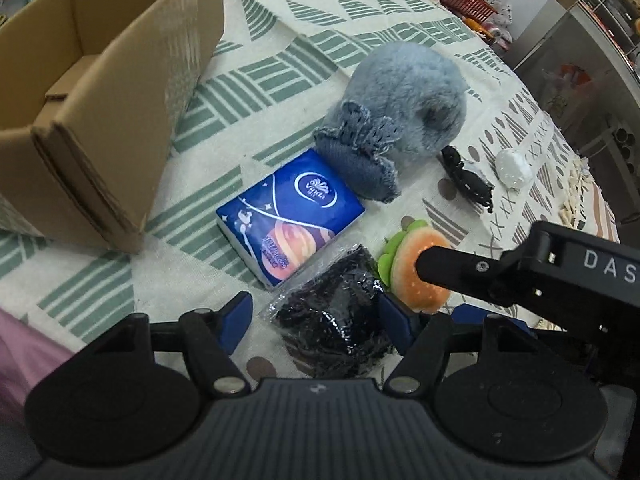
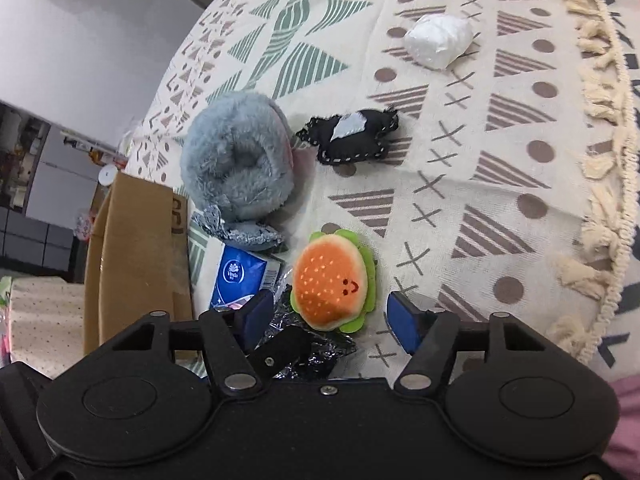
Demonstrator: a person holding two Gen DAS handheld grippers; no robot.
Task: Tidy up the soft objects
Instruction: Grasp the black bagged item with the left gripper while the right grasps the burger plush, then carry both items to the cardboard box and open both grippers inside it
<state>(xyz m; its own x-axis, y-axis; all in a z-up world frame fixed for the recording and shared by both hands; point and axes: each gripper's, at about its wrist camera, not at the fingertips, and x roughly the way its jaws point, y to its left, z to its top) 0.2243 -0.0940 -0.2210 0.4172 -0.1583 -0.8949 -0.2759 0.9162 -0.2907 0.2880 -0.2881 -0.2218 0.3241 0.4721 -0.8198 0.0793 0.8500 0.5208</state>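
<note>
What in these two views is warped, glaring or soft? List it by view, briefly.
Left wrist view: fisheye bends the cardboard box walls; glare speckles the plastic bag of black shreds; the shelving at the right edge is soft. Right wrist view: the tablecloth's tasselled edge curves strongly; the white wrapped lump looks nearly blown out; the hamburger plush stays sharp.

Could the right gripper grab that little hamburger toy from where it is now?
Probably yes. The right gripper is open, and the hamburger toy lies just ahead between its fingers with nothing on top. The black packet beside it touches the toy and might get nudged.
</note>
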